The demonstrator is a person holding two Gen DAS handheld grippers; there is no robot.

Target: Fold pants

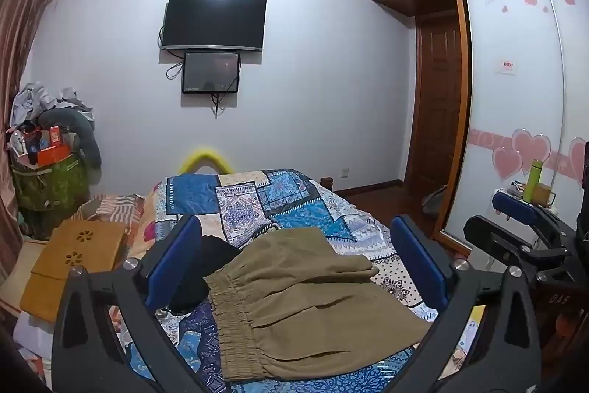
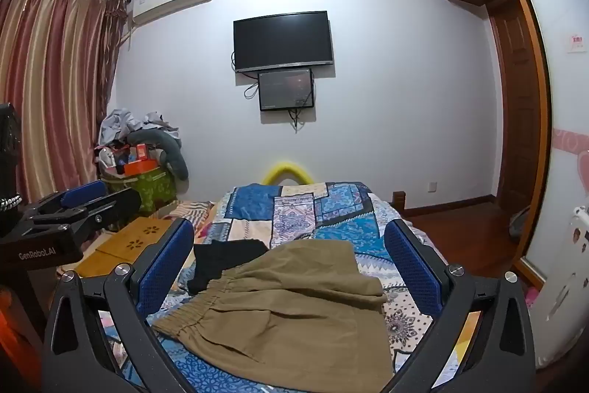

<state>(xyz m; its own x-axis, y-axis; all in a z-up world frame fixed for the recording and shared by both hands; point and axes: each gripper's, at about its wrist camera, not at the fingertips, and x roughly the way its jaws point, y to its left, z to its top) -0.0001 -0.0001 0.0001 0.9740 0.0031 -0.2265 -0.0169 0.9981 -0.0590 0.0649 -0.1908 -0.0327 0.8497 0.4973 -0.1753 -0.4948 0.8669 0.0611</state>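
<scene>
Khaki pants (image 1: 305, 304) lie folded over on the near part of the bed, their gathered waistband (image 1: 235, 326) turned toward the left and the doubled legs reaching back toward the far side. Just beyond the waistband a black garment (image 2: 224, 260) lies partly under the khaki cloth. Both rest on a blue patchwork quilt (image 1: 254, 197) that covers the bed. The left gripper (image 1: 298, 264) hovers over the pants with its blue pads wide apart and nothing between them; the right gripper (image 2: 291, 264) hangs beside it, spread just as wide and holding nothing. Left of the bed sits a wooden lap tray (image 1: 88, 245), and on the far wall hangs a dark television (image 2: 282, 40).
</scene>
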